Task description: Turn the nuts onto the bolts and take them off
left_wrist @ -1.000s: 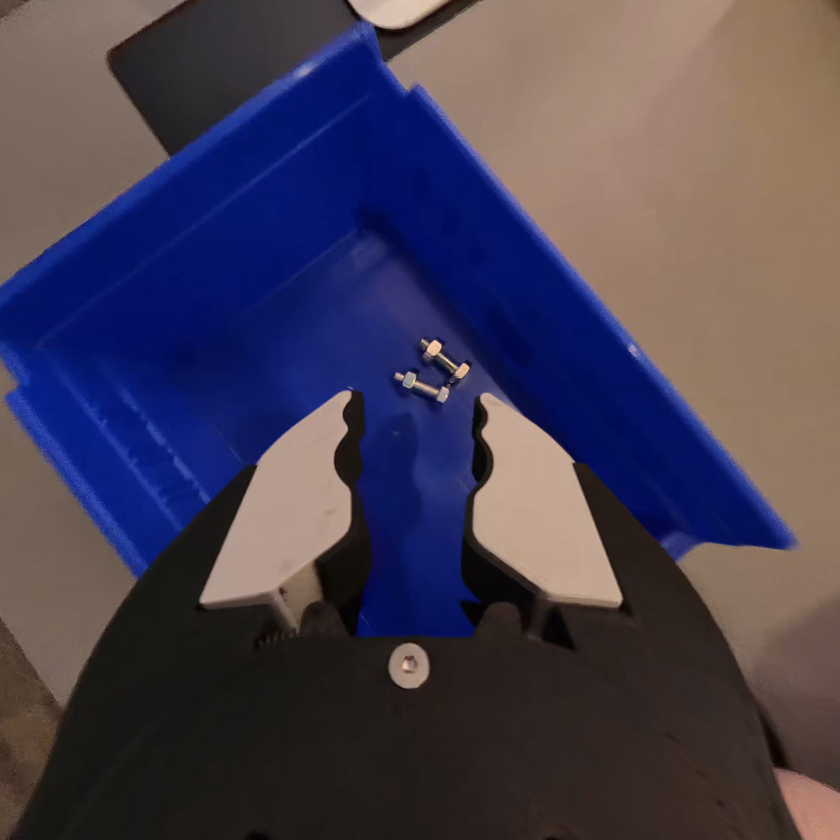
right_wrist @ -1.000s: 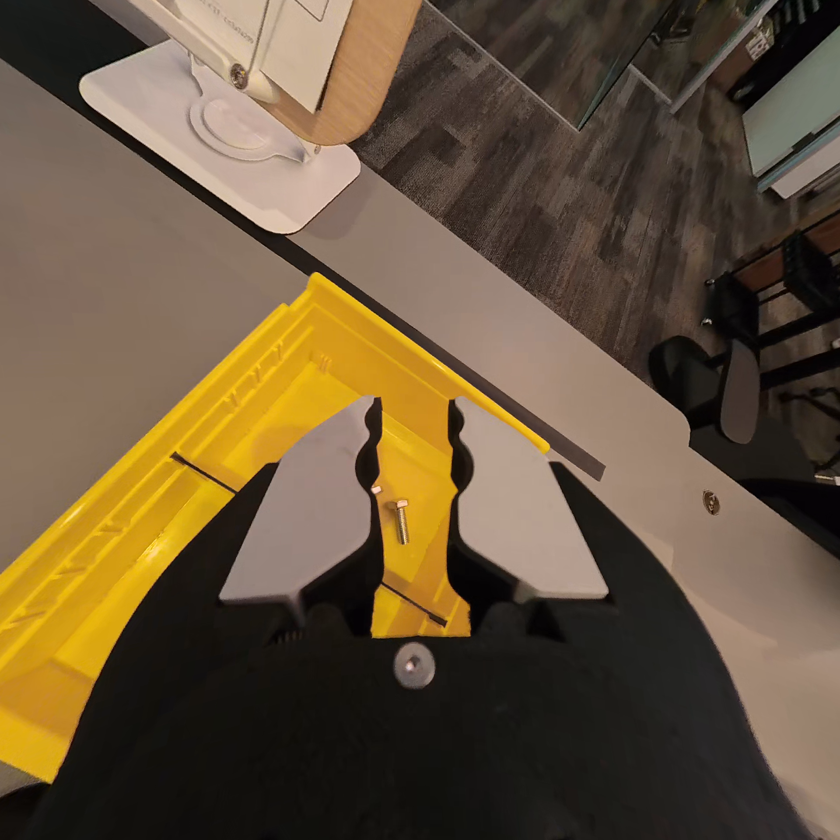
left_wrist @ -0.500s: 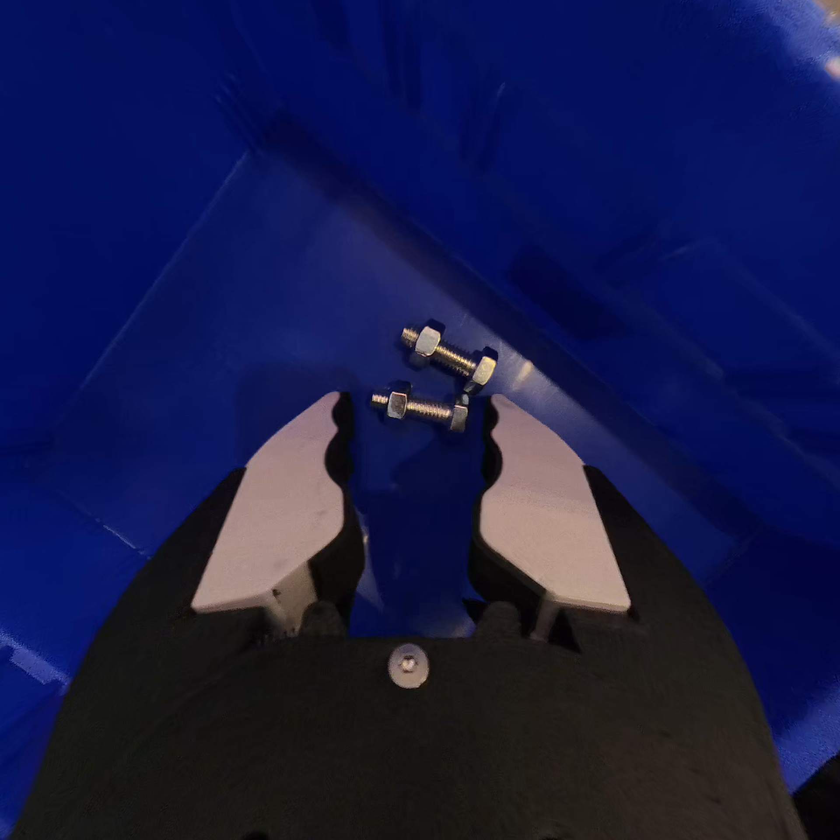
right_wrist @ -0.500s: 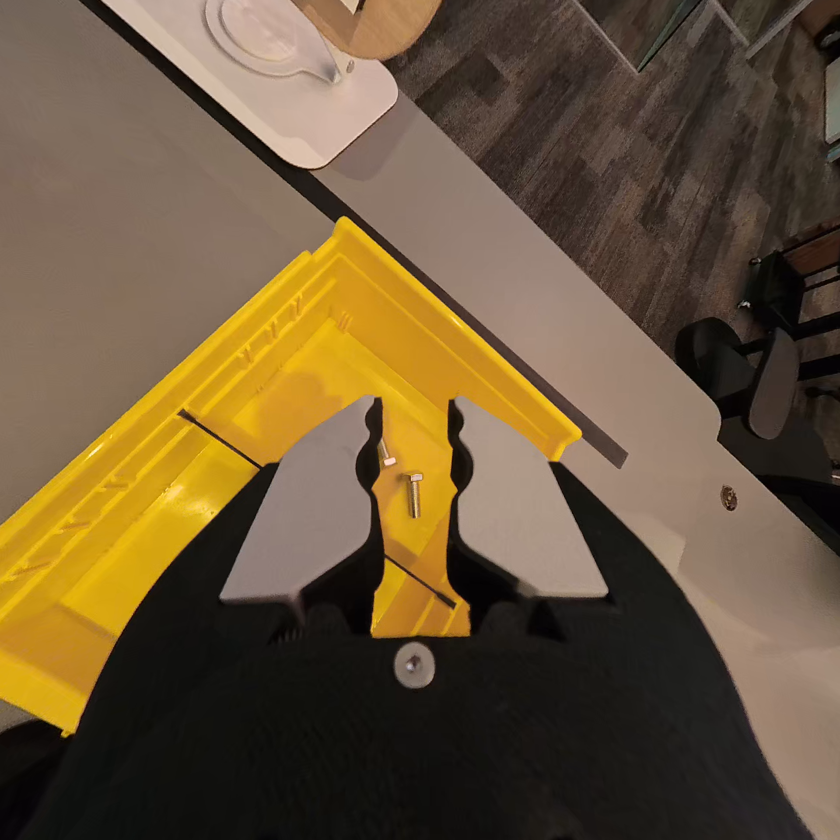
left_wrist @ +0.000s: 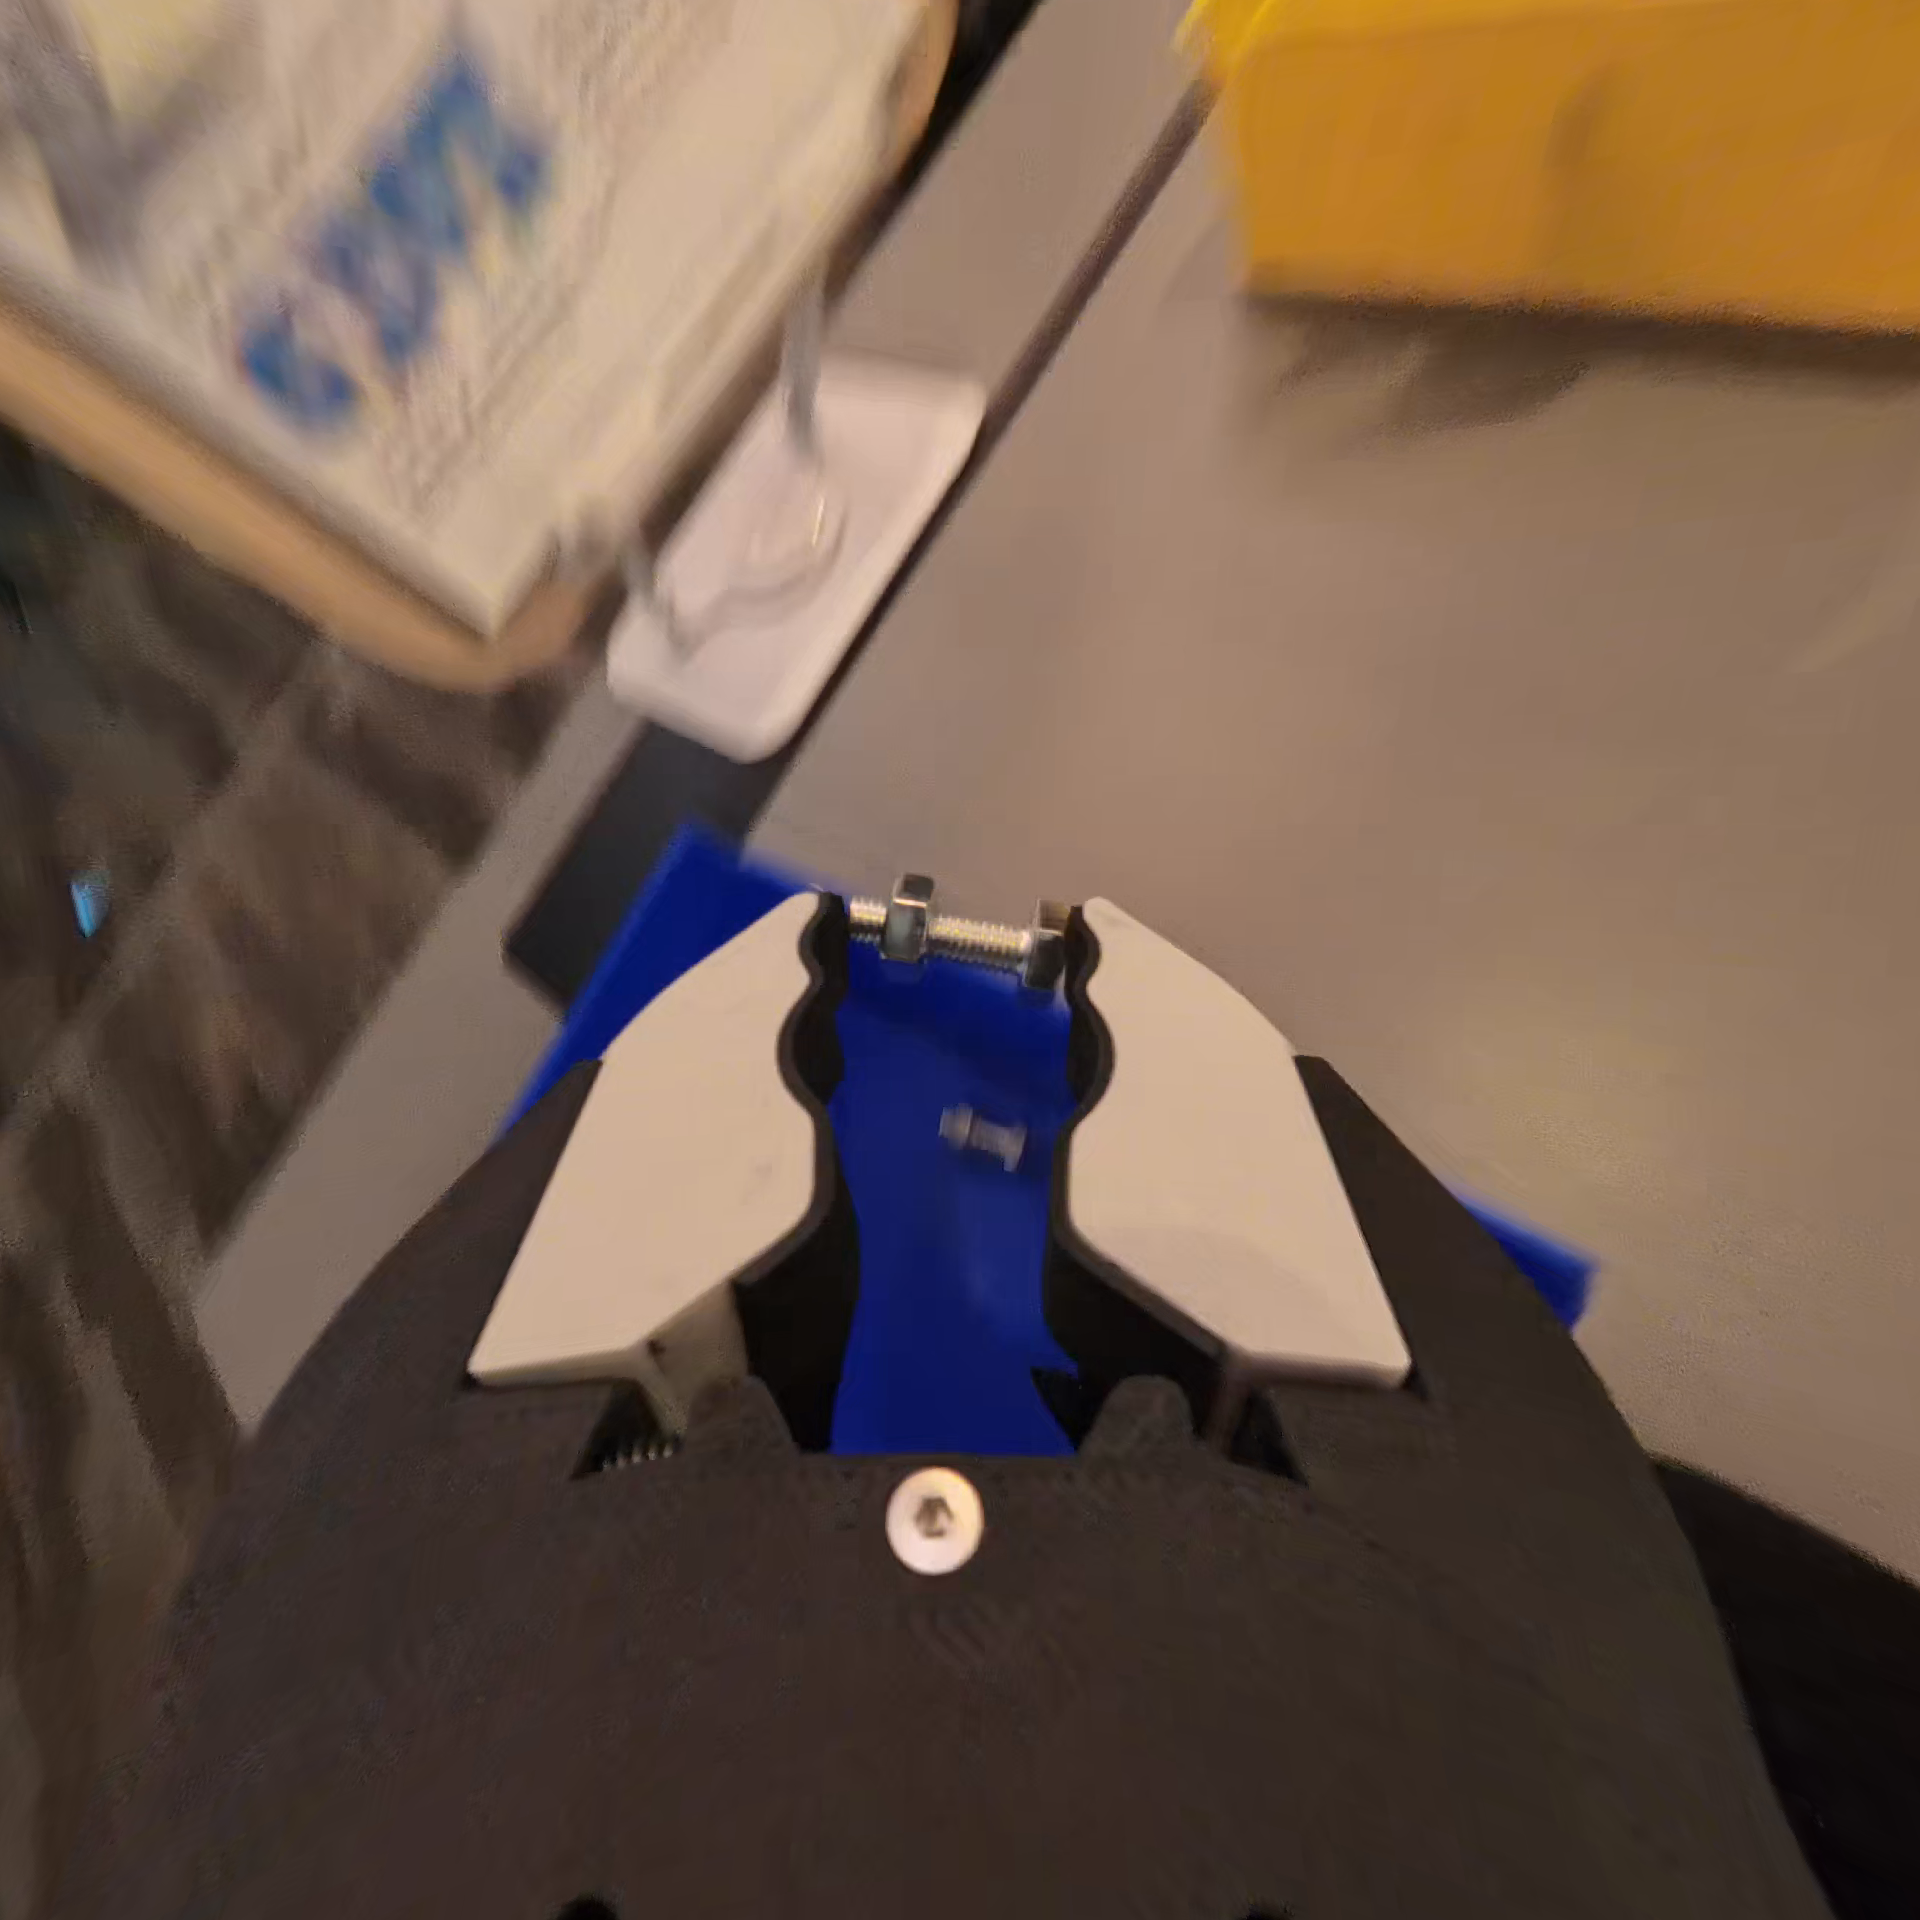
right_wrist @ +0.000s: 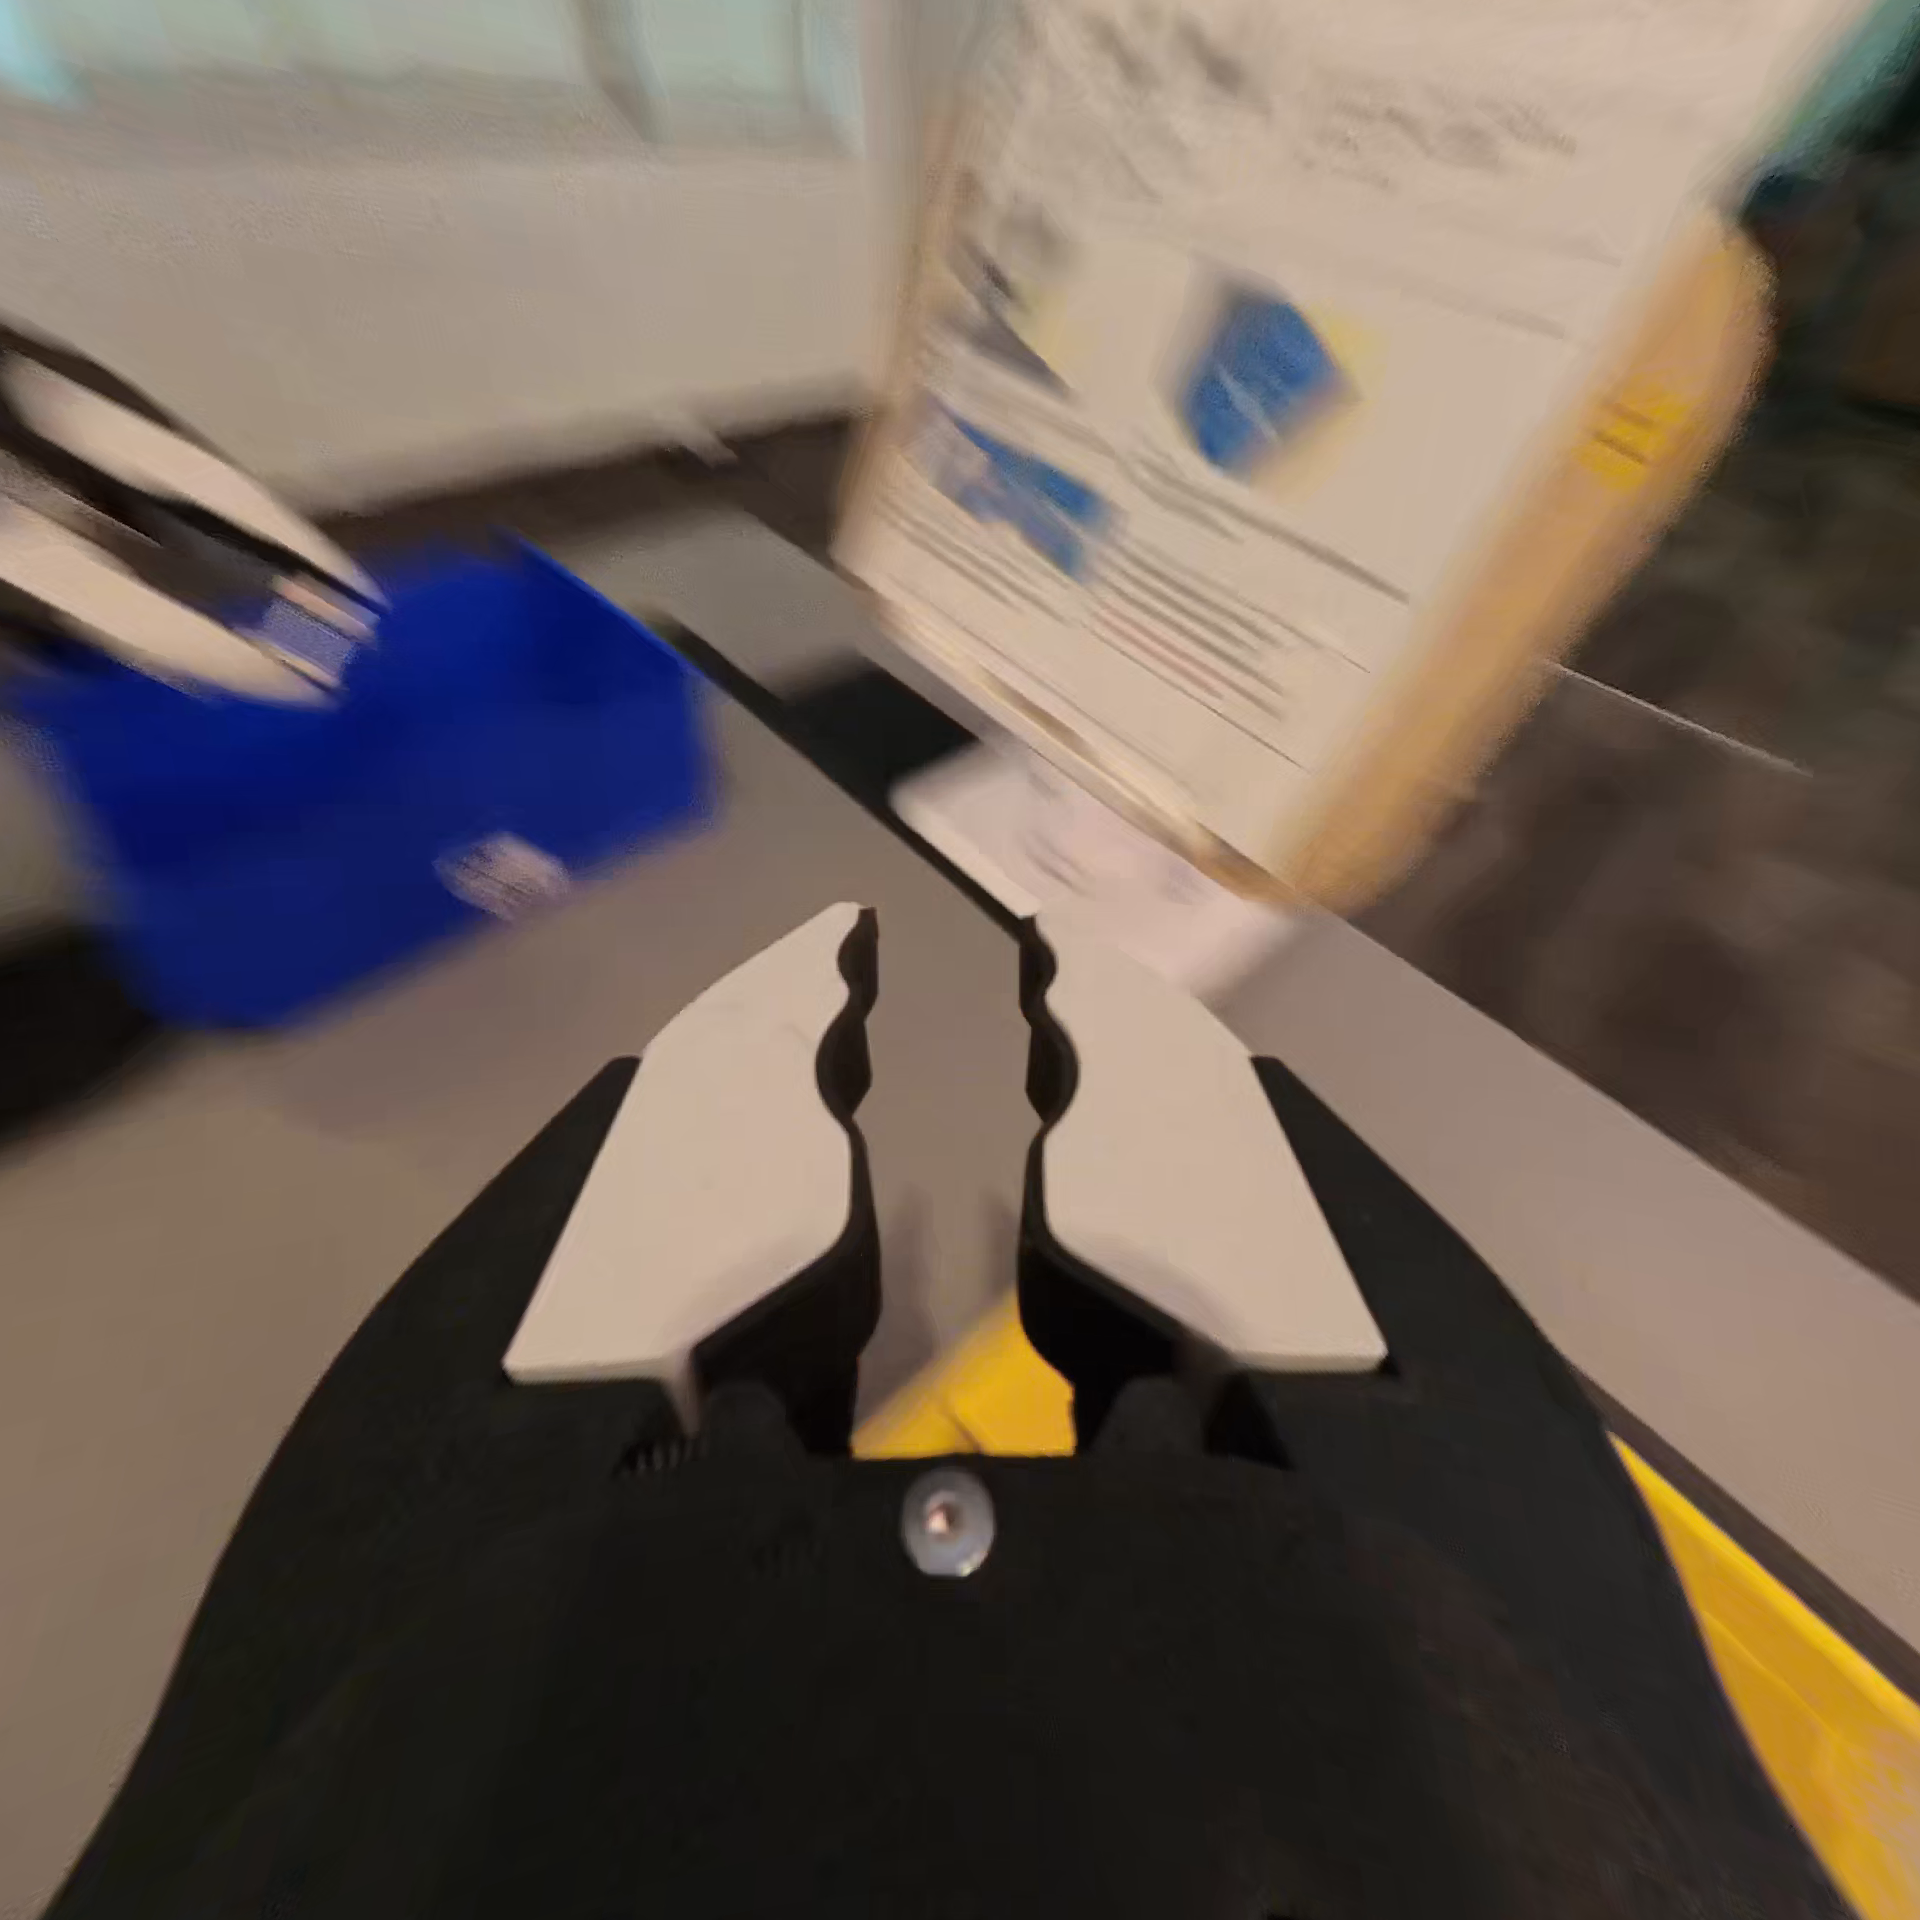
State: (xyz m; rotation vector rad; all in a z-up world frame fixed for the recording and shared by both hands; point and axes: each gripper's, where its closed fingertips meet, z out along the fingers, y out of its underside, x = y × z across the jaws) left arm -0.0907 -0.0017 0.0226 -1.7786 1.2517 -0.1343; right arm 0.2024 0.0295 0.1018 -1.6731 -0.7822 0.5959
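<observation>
My left gripper is shut on a silver bolt with a nut on it, held crosswise by its ends between the fingertips, lifted above the blue bin. A second bolt with nut lies blurred on the bin floor below. My right gripper is open and empty, raised above the grey table, with a corner of the yellow bin under it. In the right wrist view the left gripper shows blurred at far left over the blue bin.
A sign on a white stand stands at the table's far edge; it also shows in the right wrist view. The yellow bin sits at the upper right of the left wrist view. Dark carpet floor lies beyond the table edge.
My left gripper closed on one bolt with nut and lifted it out of the blue bin. My right gripper rose from the yellow bin and swung toward the left, empty.
</observation>
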